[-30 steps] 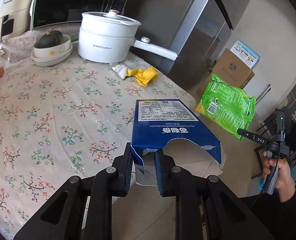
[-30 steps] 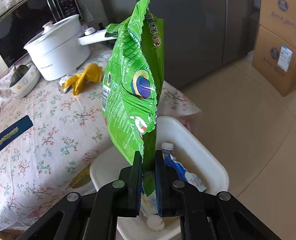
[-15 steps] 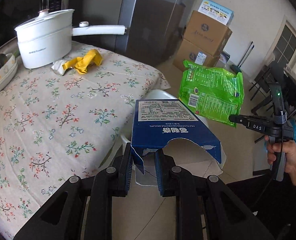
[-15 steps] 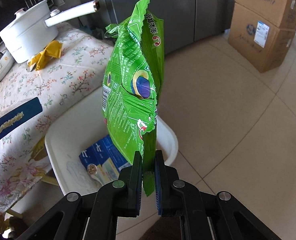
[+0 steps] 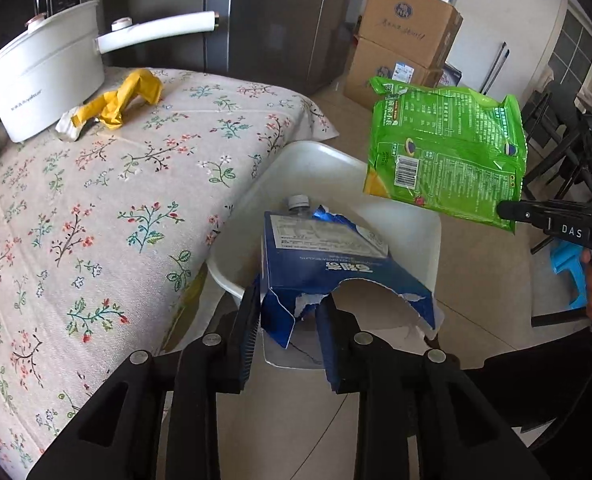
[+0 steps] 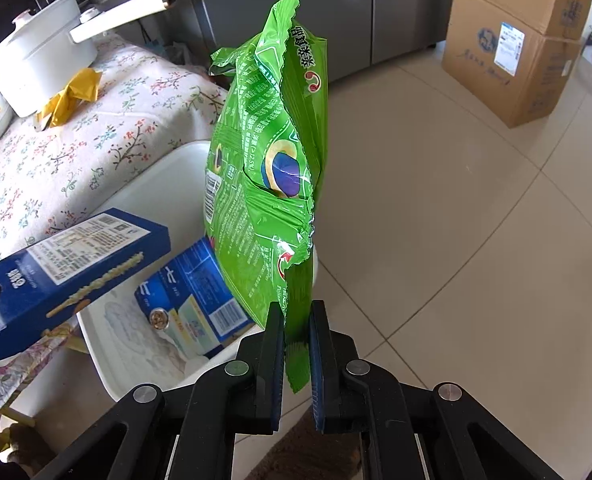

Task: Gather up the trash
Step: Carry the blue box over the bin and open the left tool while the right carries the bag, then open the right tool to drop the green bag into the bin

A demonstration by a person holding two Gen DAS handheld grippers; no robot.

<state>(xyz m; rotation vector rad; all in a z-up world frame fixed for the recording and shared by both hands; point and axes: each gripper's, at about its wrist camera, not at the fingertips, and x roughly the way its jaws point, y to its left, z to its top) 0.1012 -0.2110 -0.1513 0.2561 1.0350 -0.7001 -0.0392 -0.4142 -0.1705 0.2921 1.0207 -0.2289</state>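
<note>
A table (image 5: 96,208) draped in a cream cloth printed with small flowers filled the left of both views, and a white plastic bin (image 5: 327,160) stood on the pale tiled floor (image 6: 475,220) just beside its edge. On the cloth, a white electric pot (image 5: 44,76) with a long handle sat near a crumpled yellow wrapper (image 5: 128,96). Behind stood a steel refrigerator (image 5: 272,16) and, further right, stacked cardboard boxes (image 5: 403,40). The left gripper (image 5: 288,312) hung over the bin; its jaws had just been opening, and the torn blue biscuit box (image 5: 327,264) sat loosely between them, its ragged flap near the pads. The right gripper (image 6: 296,332), held in a hand at the edge of the left view, was pinched tight on the bottom edge of a green snack bag (image 6: 272,176), which stood upright above the bin's rim. Inside the bin lay a blue carton (image 6: 192,300) and a capped plastic bottle (image 5: 297,204).
</note>
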